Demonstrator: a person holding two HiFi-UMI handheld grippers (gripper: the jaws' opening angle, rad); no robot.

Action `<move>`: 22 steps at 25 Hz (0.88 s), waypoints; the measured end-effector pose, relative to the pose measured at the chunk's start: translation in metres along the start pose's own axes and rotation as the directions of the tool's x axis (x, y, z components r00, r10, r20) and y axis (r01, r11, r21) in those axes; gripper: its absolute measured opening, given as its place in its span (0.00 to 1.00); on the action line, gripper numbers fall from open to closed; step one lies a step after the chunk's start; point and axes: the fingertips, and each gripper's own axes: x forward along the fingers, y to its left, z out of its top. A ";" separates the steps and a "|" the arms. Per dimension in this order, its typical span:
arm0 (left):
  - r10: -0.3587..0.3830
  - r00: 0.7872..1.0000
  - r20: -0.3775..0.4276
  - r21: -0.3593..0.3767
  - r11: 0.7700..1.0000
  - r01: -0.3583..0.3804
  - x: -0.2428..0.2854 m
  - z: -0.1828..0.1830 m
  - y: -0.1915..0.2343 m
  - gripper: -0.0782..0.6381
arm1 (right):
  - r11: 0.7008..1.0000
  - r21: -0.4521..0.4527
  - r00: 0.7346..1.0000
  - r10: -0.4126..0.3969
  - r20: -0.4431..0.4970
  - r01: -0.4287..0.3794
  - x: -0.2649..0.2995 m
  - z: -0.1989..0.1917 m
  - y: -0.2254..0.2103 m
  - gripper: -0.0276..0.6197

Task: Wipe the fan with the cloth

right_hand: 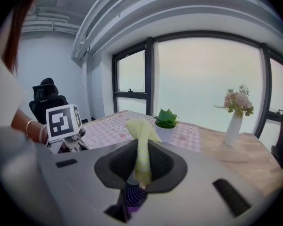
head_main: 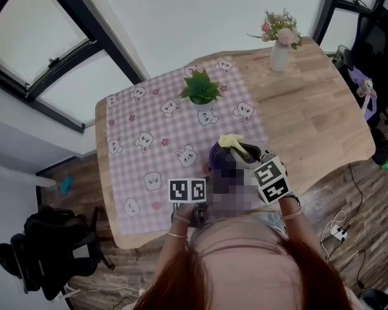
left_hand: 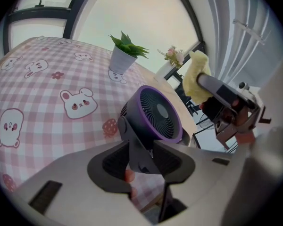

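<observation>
While the right gripper (right_hand: 141, 166) pinches the yellow cloth (right_hand: 140, 131), the left gripper (left_hand: 142, 163), its jaws open around the stand of the fan (left_hand: 156, 113) at the frame's centre, should close firmly to steady it.

An office-like room with homely touches was shown. Tall dark-framed windows (right_hand: 203, 79) and a bare ceiling with exposed pipes (right_hand: 61, 6) were seen. A light wooden table (head_main: 323, 102) was laid with a pink checked bunny-print tablecloth (head_main: 149, 166), with a small green potted plant (head_main: 200, 90) at twelve o'clock and a white vase of flowers (head_main: 279, 55) at two. Black office chairs (head_main: 45, 250) were placed at eight o'clock on a wood-plank floor (head_main: 349, 192).
</observation>
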 end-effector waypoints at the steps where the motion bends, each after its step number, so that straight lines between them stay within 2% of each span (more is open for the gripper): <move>1: -0.002 1.000 -0.005 -0.006 1.000 0.002 0.001 0.000 0.001 0.32 | 1.000 -0.011 1.000 0.010 -0.008 -0.010 0.005 -0.002 0.000 0.12; 12: -0.015 0.999 -0.033 -0.116 0.993 0.011 0.005 -0.002 0.005 0.31 | 0.991 -0.086 0.985 0.089 -0.145 -0.102 0.051 -0.033 -0.006 0.12; 22: -0.005 0.999 -0.048 -0.105 0.994 0.000 0.007 -0.002 0.003 0.27 | 0.969 -0.149 0.953 0.152 -0.261 -0.195 0.084 -0.048 0.004 0.12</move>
